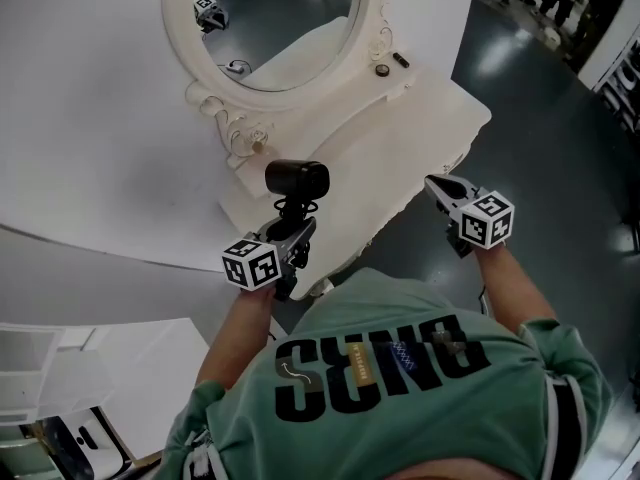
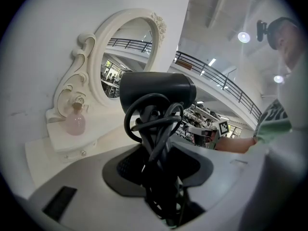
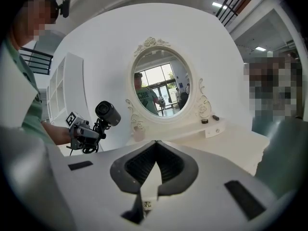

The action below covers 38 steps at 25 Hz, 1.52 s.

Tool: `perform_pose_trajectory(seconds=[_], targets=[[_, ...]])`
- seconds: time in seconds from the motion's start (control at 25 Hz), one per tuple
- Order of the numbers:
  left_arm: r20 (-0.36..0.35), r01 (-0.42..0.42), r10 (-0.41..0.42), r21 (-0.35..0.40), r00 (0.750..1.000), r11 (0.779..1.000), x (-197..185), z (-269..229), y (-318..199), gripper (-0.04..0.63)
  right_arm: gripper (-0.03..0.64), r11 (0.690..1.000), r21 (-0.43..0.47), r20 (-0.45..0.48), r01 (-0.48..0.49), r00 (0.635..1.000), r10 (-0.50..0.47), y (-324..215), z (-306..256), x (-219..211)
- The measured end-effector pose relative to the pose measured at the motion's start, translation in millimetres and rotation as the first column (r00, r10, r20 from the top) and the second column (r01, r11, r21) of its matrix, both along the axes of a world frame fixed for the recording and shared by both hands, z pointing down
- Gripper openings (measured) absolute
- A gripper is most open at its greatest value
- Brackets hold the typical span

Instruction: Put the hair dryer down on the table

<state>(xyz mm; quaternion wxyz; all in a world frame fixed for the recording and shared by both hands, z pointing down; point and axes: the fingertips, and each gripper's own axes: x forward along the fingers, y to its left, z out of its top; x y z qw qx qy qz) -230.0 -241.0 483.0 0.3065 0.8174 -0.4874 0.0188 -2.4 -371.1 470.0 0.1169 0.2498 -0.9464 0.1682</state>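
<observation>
Both grippers hover by the white dressing table (image 1: 440, 108): the left gripper (image 1: 292, 223) is clamped partway closed on the handle and coiled cord of the black hair dryer (image 1: 296, 178), held upright above the tabletop; the right gripper (image 1: 438, 184) is closed and empty. Best lowered slowly onto bare top, clear of the pink bottle (image 2: 75, 121) on the mirror shelf, its contents unclear
</observation>
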Motion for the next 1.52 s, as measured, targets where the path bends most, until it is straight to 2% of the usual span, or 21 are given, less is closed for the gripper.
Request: perform_pose_trajectory(seconds=[0.36,0.76,1.0,1.52], targets=[[0.084,-0.149,0.150,-0.025,0.985,0.989,-14.3,-2.7,-41.9,0.170,-0.006,0.992,0.009,0.002,-0.128,0.992,0.128,-12.0,-3.1,0.2],[0.169,-0.273,0.287,-0.101,0.943,0.957,23.7,17.4,-129.9,0.170,-0.006,0.982,0.035,-0.021,-0.183,0.983,0.184,-64.1,-1.8,16.4],[0.186,-0.302,0.329,-0.156,0.926,0.940,46.3,59.7,-183.8,0.170,-0.006,0.978,0.026,-0.034,-0.206,0.978,0.206,-106.2,25.6,24.6],[0.288,-0.353,0.437,-0.299,0.852,0.886,83.4,168.5,-265.5,0.170,-0.006,0.978,-0.032,-0.123,-0.205,0.972,0.200,-164.8,113.2,31.4]])
